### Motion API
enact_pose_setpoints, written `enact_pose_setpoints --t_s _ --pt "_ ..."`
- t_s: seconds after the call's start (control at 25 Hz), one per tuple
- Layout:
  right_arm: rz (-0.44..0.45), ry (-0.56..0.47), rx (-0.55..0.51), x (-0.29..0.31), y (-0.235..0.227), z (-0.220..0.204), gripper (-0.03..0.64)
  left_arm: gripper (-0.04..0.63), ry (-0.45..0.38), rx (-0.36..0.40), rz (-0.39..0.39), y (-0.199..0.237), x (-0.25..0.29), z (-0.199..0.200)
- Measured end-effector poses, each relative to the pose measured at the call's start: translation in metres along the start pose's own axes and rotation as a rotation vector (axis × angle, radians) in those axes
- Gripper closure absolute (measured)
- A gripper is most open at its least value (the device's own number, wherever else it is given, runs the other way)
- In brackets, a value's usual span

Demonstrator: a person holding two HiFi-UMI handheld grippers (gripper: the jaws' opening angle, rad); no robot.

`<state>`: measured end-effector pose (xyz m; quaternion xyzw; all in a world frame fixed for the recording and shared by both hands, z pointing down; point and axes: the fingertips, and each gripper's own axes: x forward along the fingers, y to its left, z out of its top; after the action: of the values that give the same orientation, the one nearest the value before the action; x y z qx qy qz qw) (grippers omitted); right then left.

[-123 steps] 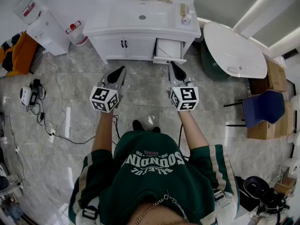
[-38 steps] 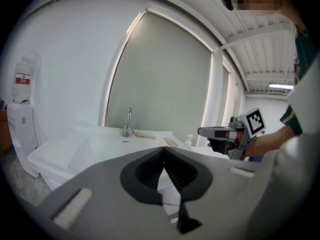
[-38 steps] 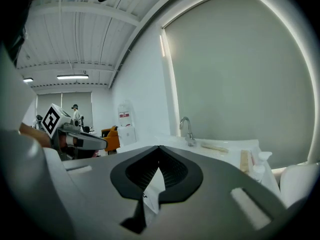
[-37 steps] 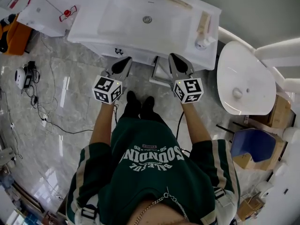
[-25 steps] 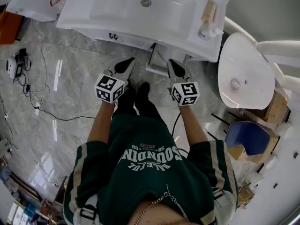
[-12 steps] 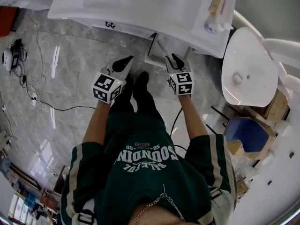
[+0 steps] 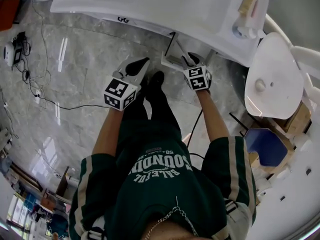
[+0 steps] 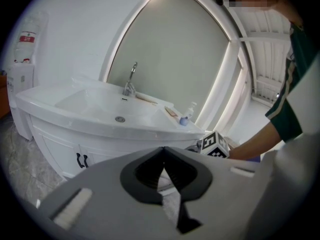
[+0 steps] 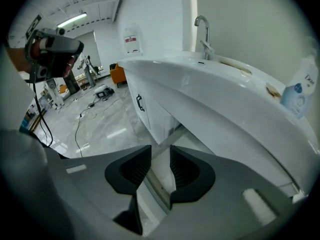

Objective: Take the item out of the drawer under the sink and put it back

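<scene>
We held the left gripper pressed together beside the open drawer under the sink, the right gripper slightly spread over its rim, its contents hidden from us.

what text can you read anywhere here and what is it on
"SOUNDIN": white print on the green sweatshirt, upside down in the head view.
Smaller lines around it: too small to read.
Label on the soap bottle: blurred.
Red label on the water jug: too small.
</scene>
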<state>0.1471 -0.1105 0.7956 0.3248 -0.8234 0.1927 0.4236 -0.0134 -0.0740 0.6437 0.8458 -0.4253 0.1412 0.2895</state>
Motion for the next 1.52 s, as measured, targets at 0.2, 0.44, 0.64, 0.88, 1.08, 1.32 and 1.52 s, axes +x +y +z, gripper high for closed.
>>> enact_pose_setpoints --t_s 0.2,0.44,0.64,0.88,1.08,1.32,1.52 --pt "0.032 0.085 -0.063 0.049 -0.005 -0.022 0.523 0.546 -0.011 -0.011 0.029 0.017 0.003 -0.011" --pt "0.022 0.232 -0.095 0.099 -0.018 -0.057 0.523 0.546 -0.026 -0.045 0.076 0.038 -0.002 -0.026" --pt "0.004 0.307 -0.123 0.126 -0.03 -0.078 0.523 0.546 -0.026 -0.075 0.128 0.053 -0.017 -0.037" --pt "0.0 0.384 -0.168 0.147 -0.034 -0.095 0.525 0.546 -0.015 -0.099 0.154 0.066 -0.027 -0.051" --pt "0.005 0.424 -0.178 0.157 -0.038 -0.107 0.525 0.546 -0.01 -0.109 0.156 0.067 -0.021 -0.056" --pt "-0.023 0.459 -0.153 0.161 -0.038 -0.117 0.525 0.546 0.018 -0.104 0.146 0.068 -0.023 -0.062" --pt "-0.03 0.475 -0.129 0.161 -0.044 -0.12 0.566 0.546 0.016 -0.11 0.15 0.068 -0.021 -0.062"
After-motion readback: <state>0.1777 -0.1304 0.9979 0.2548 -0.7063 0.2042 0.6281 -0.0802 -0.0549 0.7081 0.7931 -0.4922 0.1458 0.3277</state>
